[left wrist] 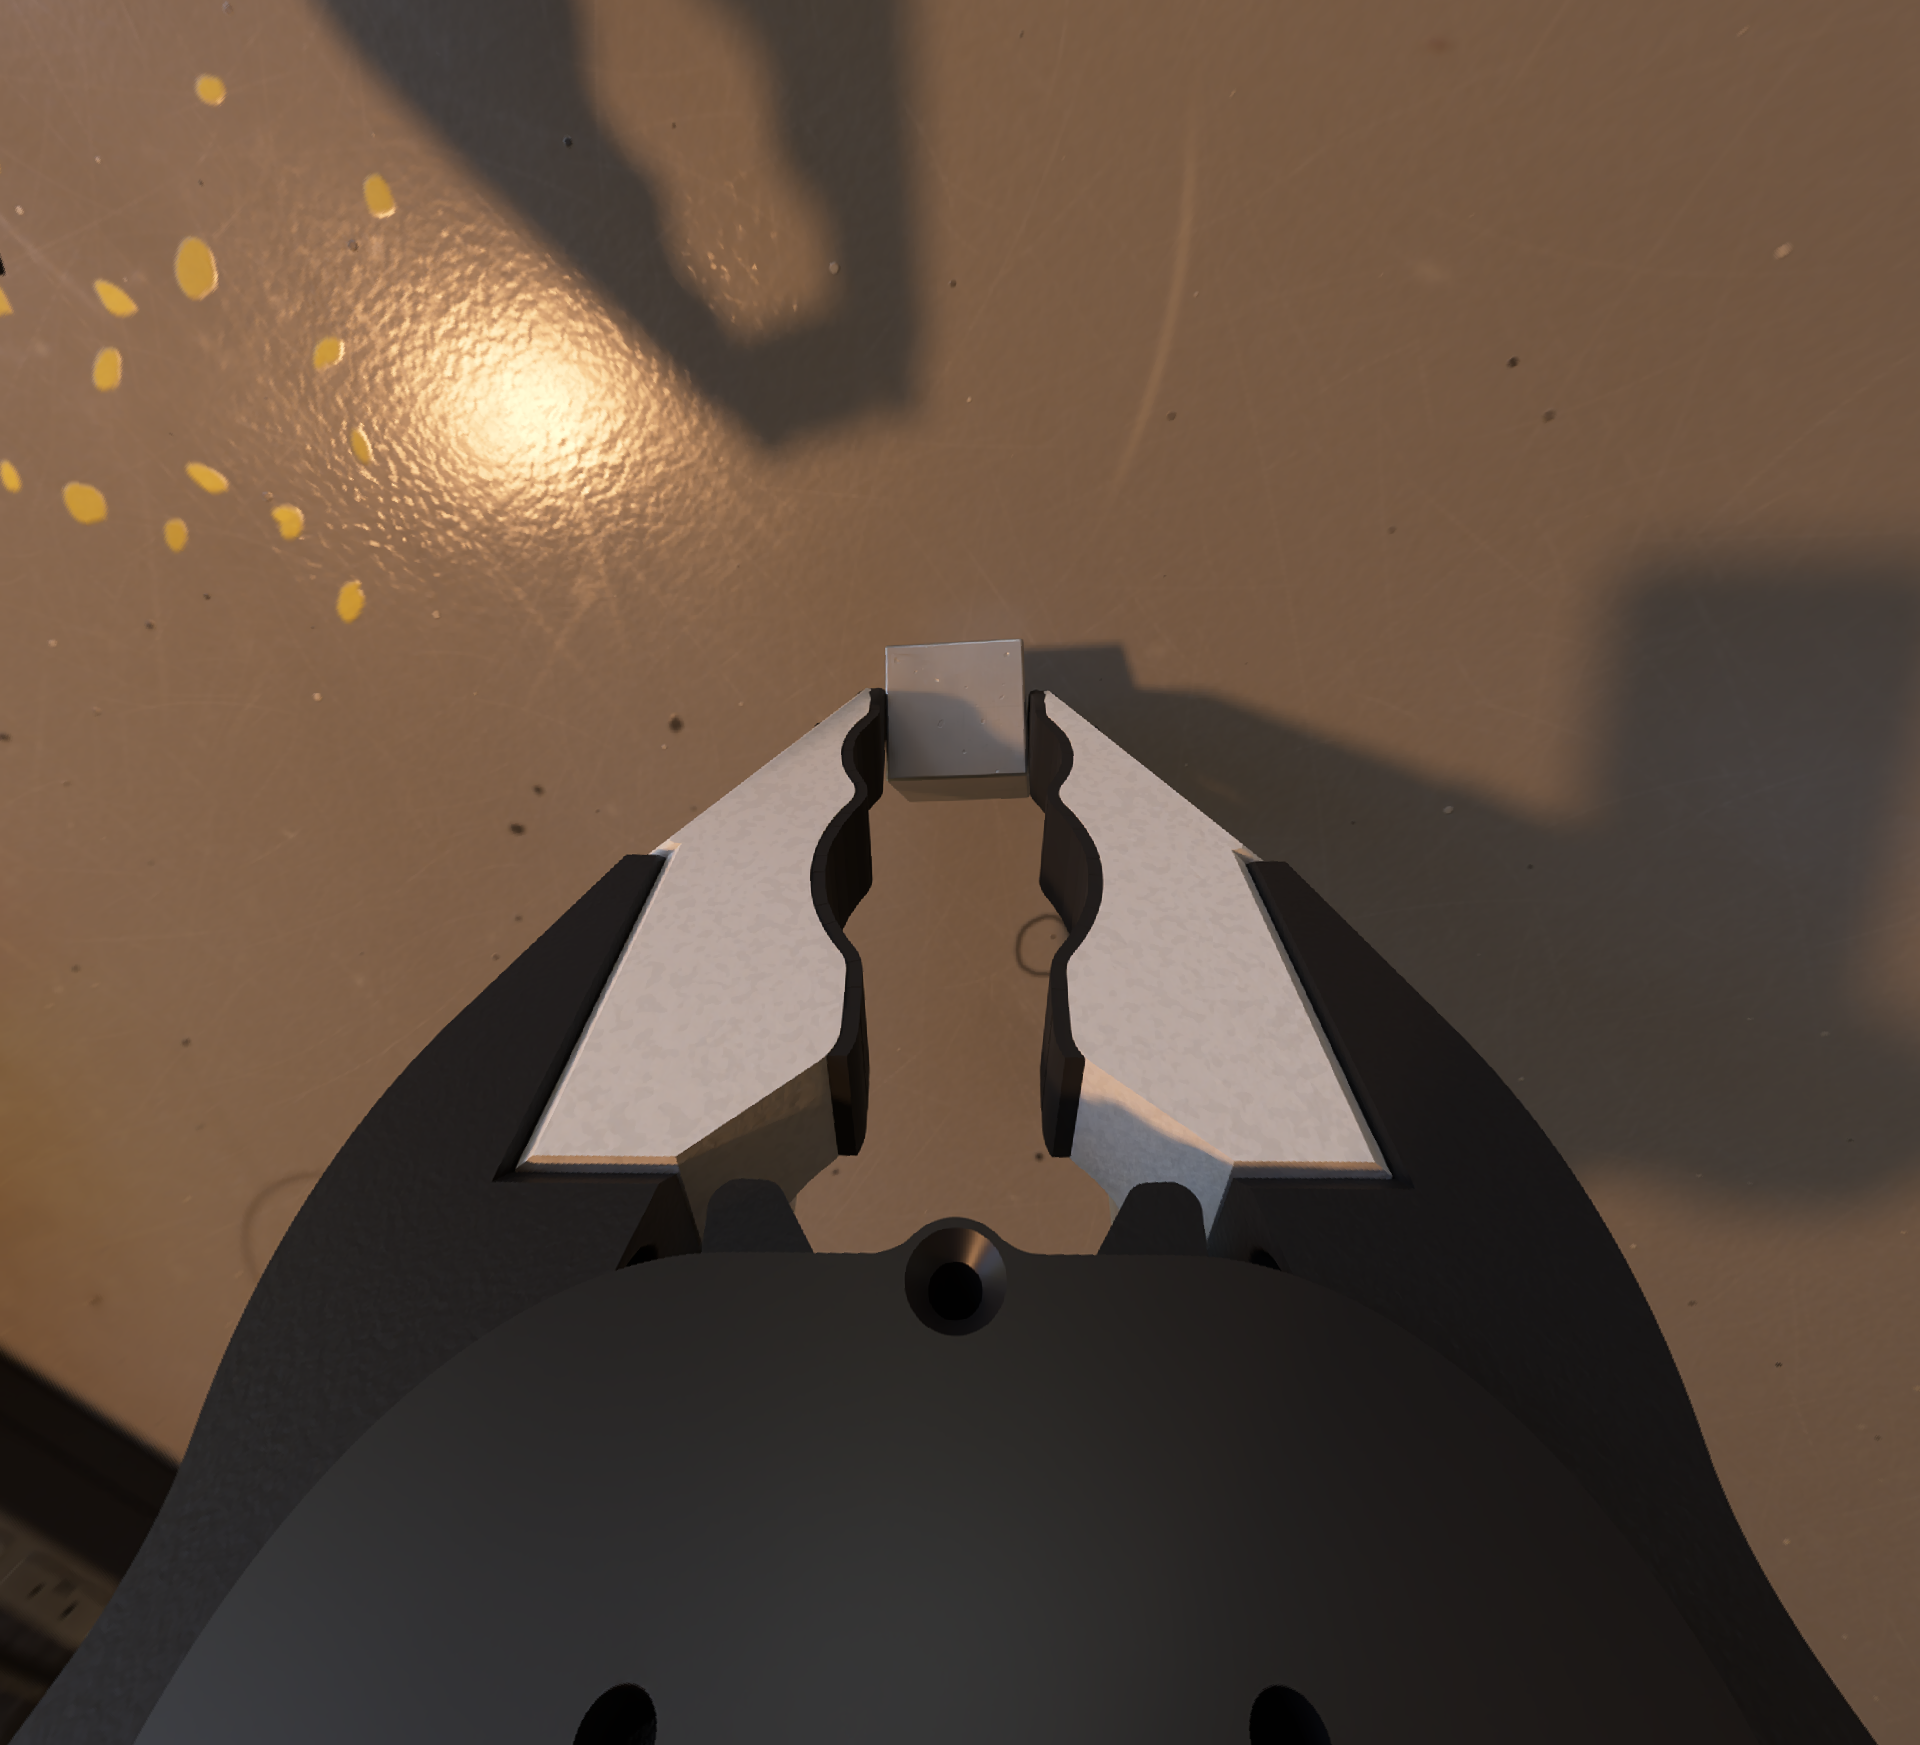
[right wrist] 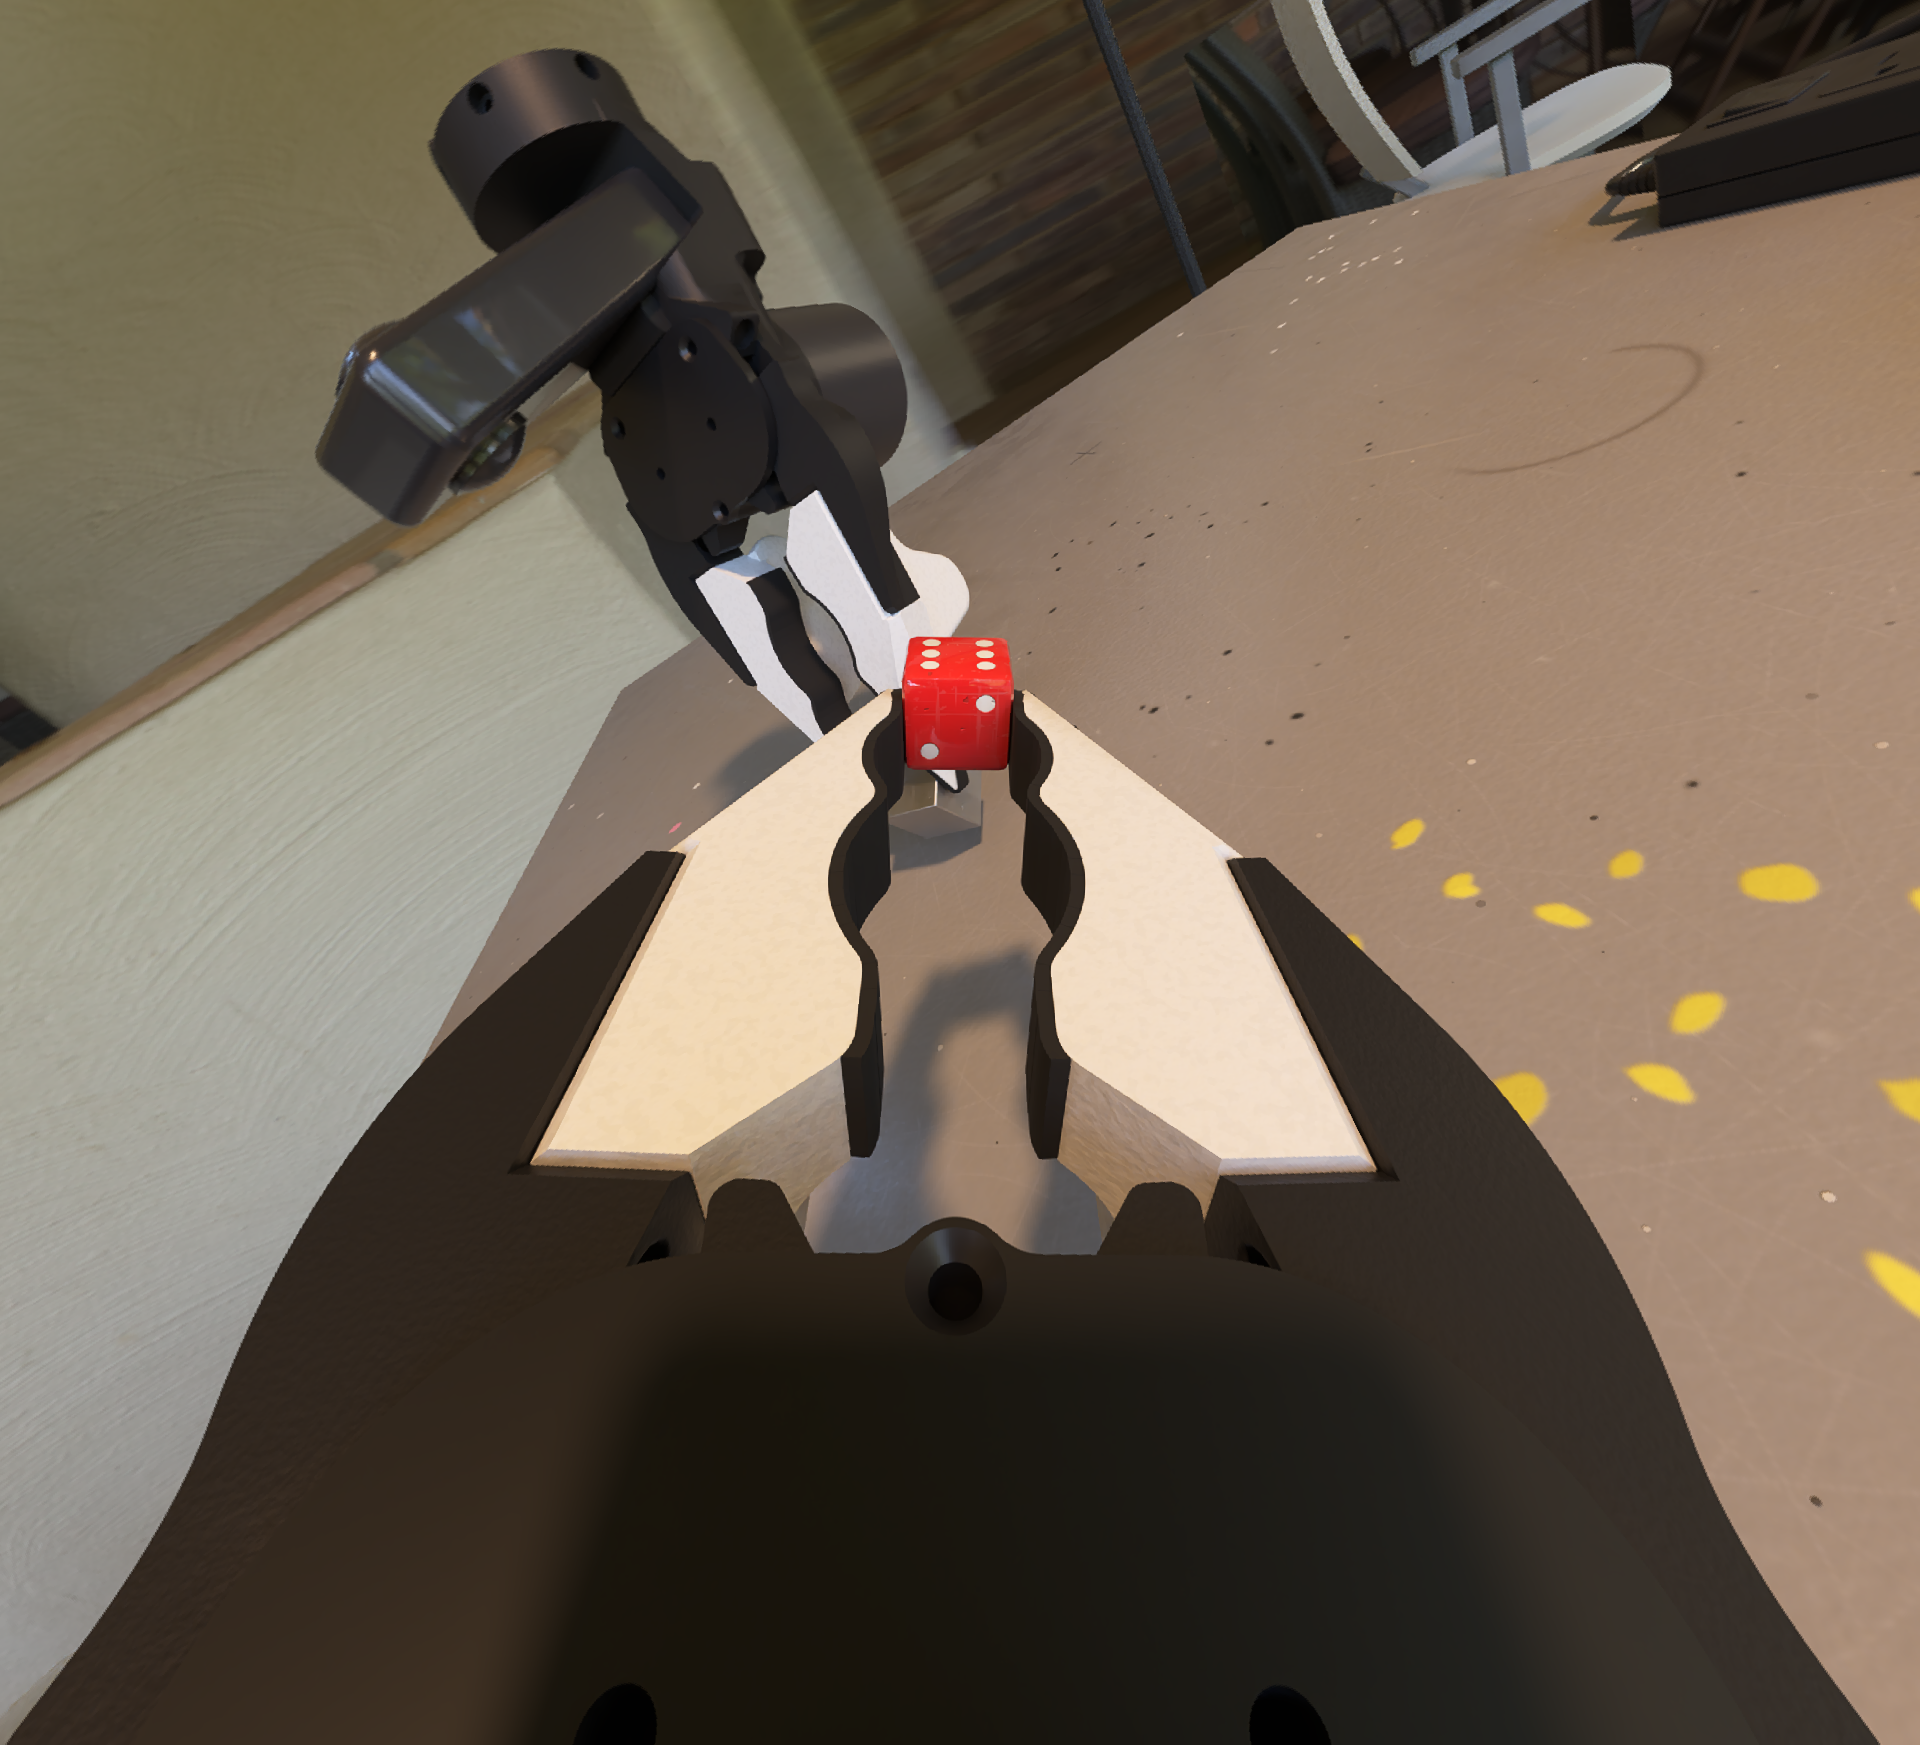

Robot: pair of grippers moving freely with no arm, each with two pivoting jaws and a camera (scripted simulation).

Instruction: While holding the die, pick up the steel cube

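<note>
The steel cube (left wrist: pixel 956 719) looked like brushed grey metal with a dull satin sheen, while the die (right wrist: pixel 956 706) was glossy red plastic with white pips. The desk (left wrist: pixel 1351 293) had a brown, finely pebbled, scuffed surface that caught a bright glare and bore matt yellow paint flecks (left wrist: pixel 195 267). Both tongs had matt black bodies, speckled white finger plates and black rubbery pads (left wrist: pixel 1049 760).

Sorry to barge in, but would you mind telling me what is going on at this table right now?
Two grippers are at work. The right gripper is shut on a red die, held above the brown table. The left gripper has its fingertips on either side of the steel cube, which looks to be sitting on the table, not yet lifted.
</note>
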